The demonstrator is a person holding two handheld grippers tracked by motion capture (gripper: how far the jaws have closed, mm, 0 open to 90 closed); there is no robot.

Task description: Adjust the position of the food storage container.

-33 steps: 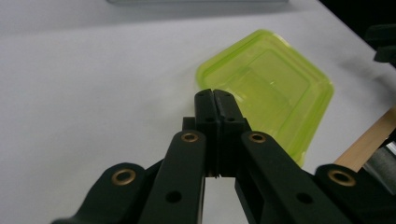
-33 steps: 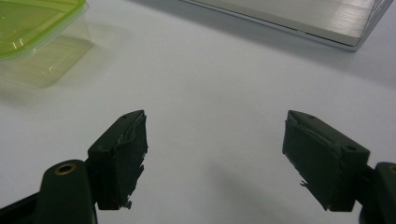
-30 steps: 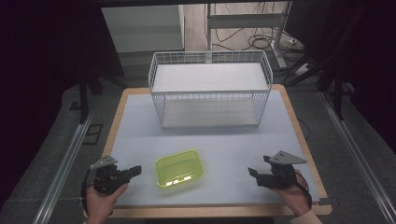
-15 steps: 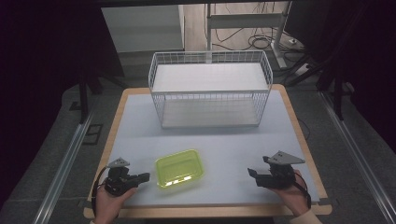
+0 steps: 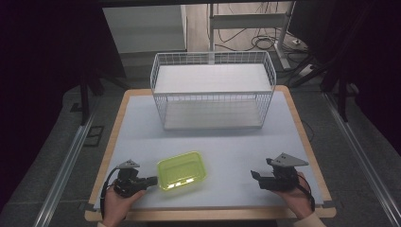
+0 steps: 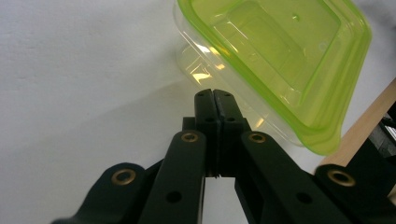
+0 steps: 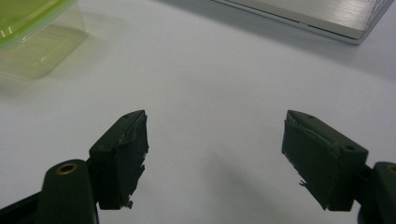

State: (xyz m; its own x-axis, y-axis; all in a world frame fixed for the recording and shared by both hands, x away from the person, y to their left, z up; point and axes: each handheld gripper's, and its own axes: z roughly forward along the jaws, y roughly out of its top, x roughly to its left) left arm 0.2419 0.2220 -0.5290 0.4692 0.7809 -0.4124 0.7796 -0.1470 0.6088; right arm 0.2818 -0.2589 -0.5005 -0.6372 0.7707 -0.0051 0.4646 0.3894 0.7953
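The green plastic container [image 5: 182, 170] sits upright and empty on the white table surface [image 5: 217, 142], near the front edge and left of centre, well apart from the white wire basket [image 5: 213, 90] standing at the far side. The left gripper [image 5: 150, 180] lies low just beside the container's left end; in the left gripper view its jaws are pressed fully together with nothing between them, tips just short of the container's clear wall [image 6: 219, 70]. The right gripper [image 5: 255, 176] rests at the front right of the table, well apart from the container; the right gripper view shows its jaws spread wide and empty over bare table.
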